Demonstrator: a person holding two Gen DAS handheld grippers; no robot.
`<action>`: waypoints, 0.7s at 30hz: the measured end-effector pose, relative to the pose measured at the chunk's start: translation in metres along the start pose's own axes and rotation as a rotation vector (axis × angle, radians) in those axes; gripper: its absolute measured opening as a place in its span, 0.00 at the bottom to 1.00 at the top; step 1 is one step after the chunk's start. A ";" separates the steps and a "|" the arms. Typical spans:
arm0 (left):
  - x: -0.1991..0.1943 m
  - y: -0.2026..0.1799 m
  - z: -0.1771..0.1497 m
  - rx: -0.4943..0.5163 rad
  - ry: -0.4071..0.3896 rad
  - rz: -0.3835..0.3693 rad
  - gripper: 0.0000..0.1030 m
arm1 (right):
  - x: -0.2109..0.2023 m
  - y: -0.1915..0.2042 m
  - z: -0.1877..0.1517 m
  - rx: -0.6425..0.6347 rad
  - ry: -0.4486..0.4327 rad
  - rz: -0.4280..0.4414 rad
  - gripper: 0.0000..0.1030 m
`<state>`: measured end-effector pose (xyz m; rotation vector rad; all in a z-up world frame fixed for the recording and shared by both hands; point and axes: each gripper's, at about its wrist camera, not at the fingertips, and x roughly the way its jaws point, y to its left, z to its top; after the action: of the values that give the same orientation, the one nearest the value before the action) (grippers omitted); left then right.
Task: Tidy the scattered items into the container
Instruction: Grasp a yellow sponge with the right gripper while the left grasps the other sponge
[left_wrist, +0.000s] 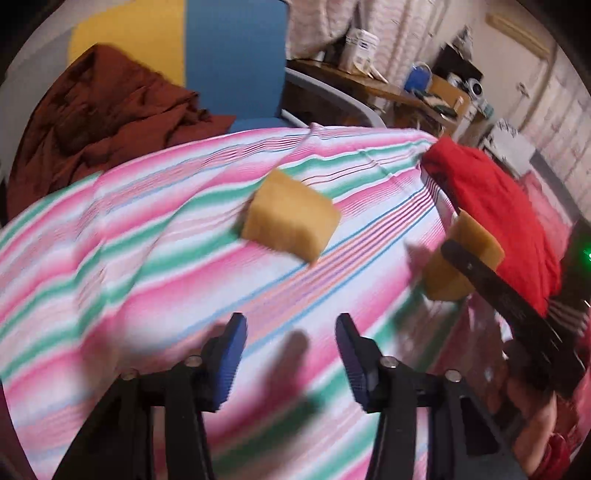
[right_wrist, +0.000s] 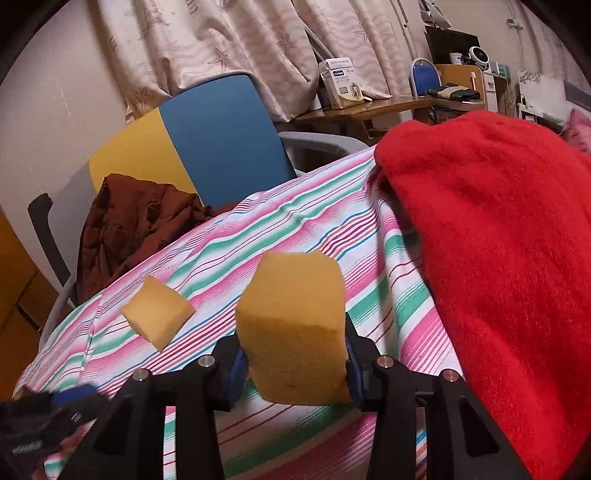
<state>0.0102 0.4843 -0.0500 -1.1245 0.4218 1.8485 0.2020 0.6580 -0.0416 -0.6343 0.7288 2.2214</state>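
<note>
Clamping one yellow sponge (right_wrist: 295, 332), the right gripper (right_wrist: 293, 360) should lift it clear, squeezing gently. The left gripper (left_wrist: 291, 354) gapes empty near the other sponge (left_wrist: 290, 214).

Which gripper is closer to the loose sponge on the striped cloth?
Left. The left gripper, open, faces the loose sponge lying ahead of it. The right gripper holds another sponge, off to the loose one's right.

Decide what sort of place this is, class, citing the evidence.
Probably a lived-in bedroom or study: patterned curtains, a cluttered wooden desk, a blue and yellow chair, and a striped cloth.
</note>
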 end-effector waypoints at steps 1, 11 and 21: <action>0.006 -0.003 0.007 0.027 -0.003 0.019 0.51 | 0.000 -0.001 0.000 0.004 -0.001 0.003 0.43; 0.045 -0.021 0.045 0.178 -0.022 0.058 0.61 | 0.002 -0.003 -0.002 0.011 -0.005 0.024 0.43; 0.054 -0.008 0.045 0.140 -0.120 0.067 0.45 | 0.001 -0.002 -0.003 0.011 -0.013 0.025 0.43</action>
<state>-0.0166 0.5467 -0.0698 -0.9105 0.5165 1.9014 0.2036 0.6579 -0.0455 -0.6077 0.7452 2.2414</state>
